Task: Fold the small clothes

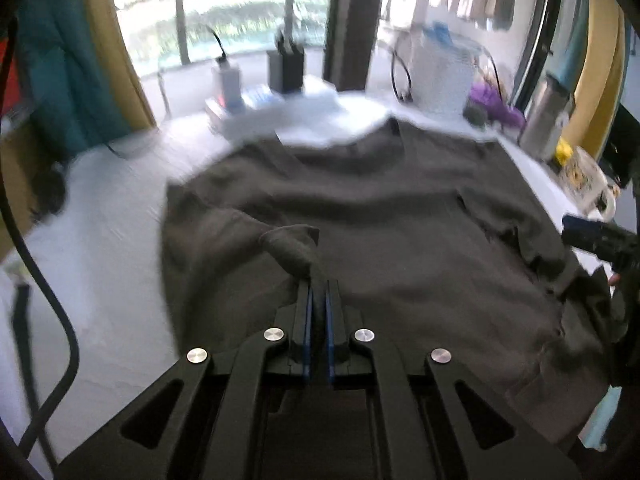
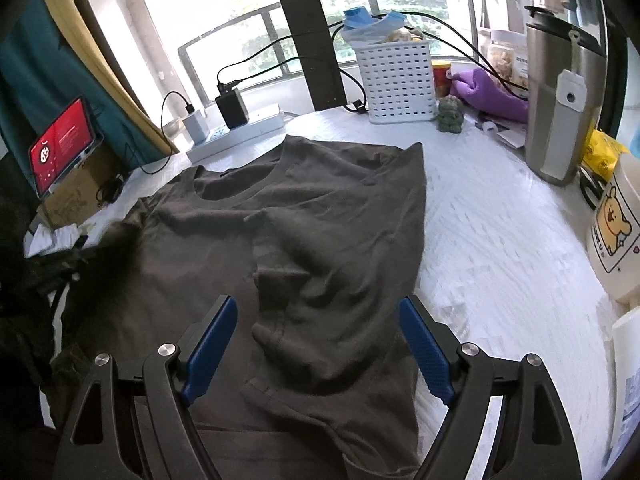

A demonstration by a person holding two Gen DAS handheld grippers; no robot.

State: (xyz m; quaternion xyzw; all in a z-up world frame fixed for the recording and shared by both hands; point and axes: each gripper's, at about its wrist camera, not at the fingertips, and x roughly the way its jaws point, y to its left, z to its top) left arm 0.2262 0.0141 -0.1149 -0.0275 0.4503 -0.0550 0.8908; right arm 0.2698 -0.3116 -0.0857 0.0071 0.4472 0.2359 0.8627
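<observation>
A dark grey-brown T-shirt (image 1: 400,232) lies spread on the white table (image 1: 104,240). My left gripper (image 1: 319,286) is shut on a pinched fold of the T-shirt (image 1: 292,248), lifting it a little off the rest of the cloth. In the right wrist view the same T-shirt (image 2: 312,216) lies with its neckline at the far left and its right side folded inward. My right gripper (image 2: 318,320) is open and empty, its blue pads hovering over the near part of the shirt. The right gripper also shows at the right edge of the left wrist view (image 1: 596,236).
At the back of the table stand a white perforated basket (image 2: 396,80), a power strip with chargers (image 2: 236,128), a steel tumbler (image 2: 560,96), a purple cloth (image 2: 488,96) and a small figurine (image 2: 451,114). A bear-printed mug (image 2: 616,232) stands at the right. A red-screen tablet (image 2: 60,144) stands left.
</observation>
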